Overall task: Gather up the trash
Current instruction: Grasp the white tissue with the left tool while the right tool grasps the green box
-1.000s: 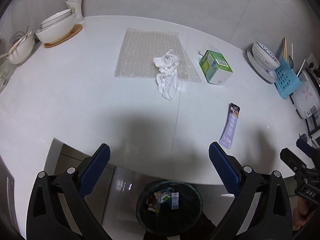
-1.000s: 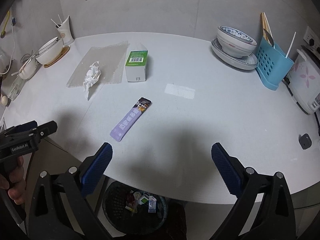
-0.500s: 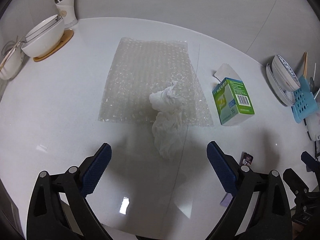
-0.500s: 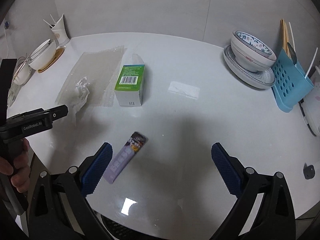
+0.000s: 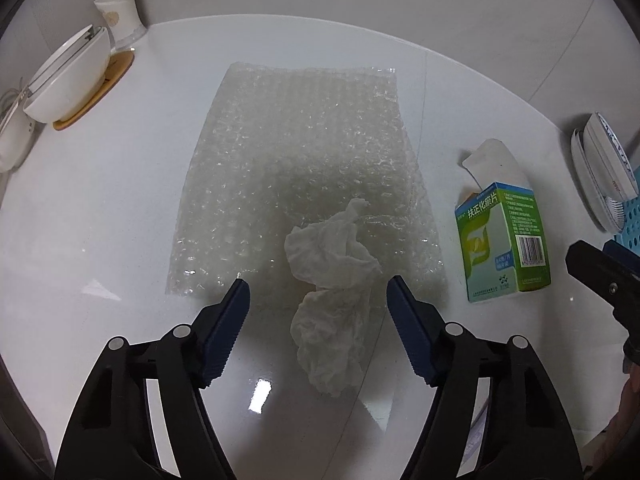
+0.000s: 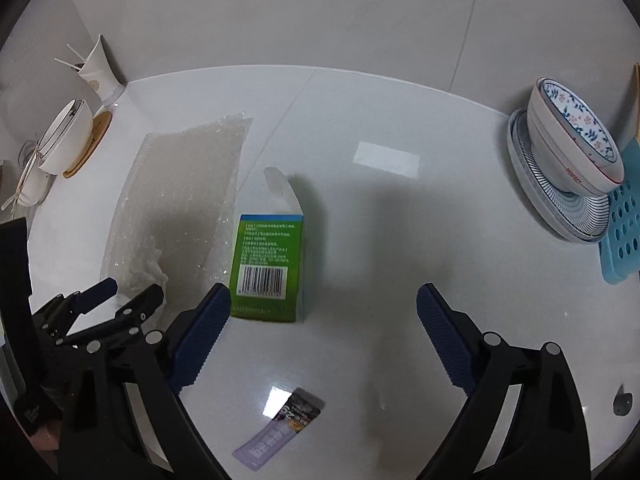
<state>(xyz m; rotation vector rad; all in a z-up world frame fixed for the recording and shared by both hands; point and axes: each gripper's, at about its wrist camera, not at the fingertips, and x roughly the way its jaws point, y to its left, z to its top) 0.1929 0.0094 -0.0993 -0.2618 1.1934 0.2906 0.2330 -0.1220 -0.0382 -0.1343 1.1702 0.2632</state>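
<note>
A crumpled white tissue point(image 5: 332, 292) lies on the near edge of a bubble-wrap sheet point(image 5: 296, 176) on the white table. My left gripper point(image 5: 318, 282) points down over the tissue, one blue finger on each side; its jaws are closing and the pads are clear of the tissue. A green carton point(image 6: 266, 264) with an open flap lies to the right of the sheet. My right gripper point(image 6: 324, 292) hangs wide, its jaws just starting to close, the left fingertip point(image 6: 218, 300) beside the carton's near end. A purple sachet point(image 6: 280, 432) lies below it, untouched. The left gripper point(image 6: 120, 292) shows in the right wrist view.
At the far left stand white bowls point(image 5: 68, 76) on a wooden coaster and a cup point(image 5: 120, 12) with sticks. A patterned bowl point(image 6: 572, 140) on stacked plates and a blue rack point(image 6: 624, 236) stand at the right. A pale paper slip point(image 6: 386, 160) lies mid-table.
Both grippers have moved forward from the table's edge over the table, and the bin has left view. The left jaws have narrowed around the tissue. The right gripper now reaches the carton.
</note>
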